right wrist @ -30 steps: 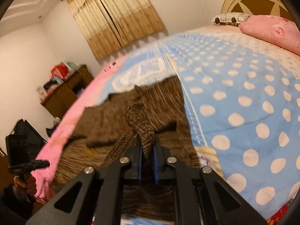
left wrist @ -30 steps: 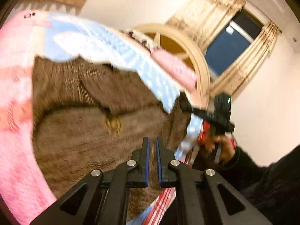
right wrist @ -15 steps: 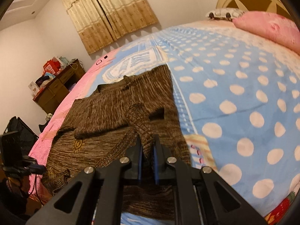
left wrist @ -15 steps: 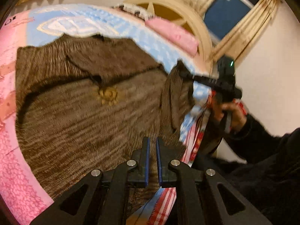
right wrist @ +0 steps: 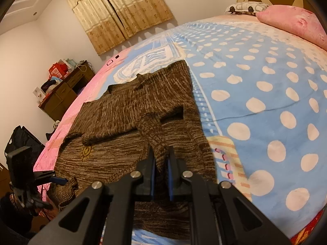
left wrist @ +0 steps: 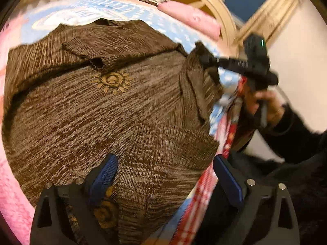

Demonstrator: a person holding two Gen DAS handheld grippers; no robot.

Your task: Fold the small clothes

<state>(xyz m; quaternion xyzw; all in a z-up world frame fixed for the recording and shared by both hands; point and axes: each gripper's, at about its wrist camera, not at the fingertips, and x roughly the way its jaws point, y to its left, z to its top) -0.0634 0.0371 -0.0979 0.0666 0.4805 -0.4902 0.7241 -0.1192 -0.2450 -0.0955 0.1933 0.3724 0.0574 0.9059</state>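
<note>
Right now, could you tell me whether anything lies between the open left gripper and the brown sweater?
Nothing visible does: the left gripper hangs open directly over the brown sweater, with only bare knit between its fingers.

Each wrist camera looks forward and down along its own fingers, close over the brown sweater (left wrist: 85, 110) on the bed (right wrist: 255, 77), the left one facing the headboard (left wrist: 204, 2), the right one the curtain (right wrist: 120, 10), and both share the sweater's sun emblem (right wrist: 86, 152).
</note>
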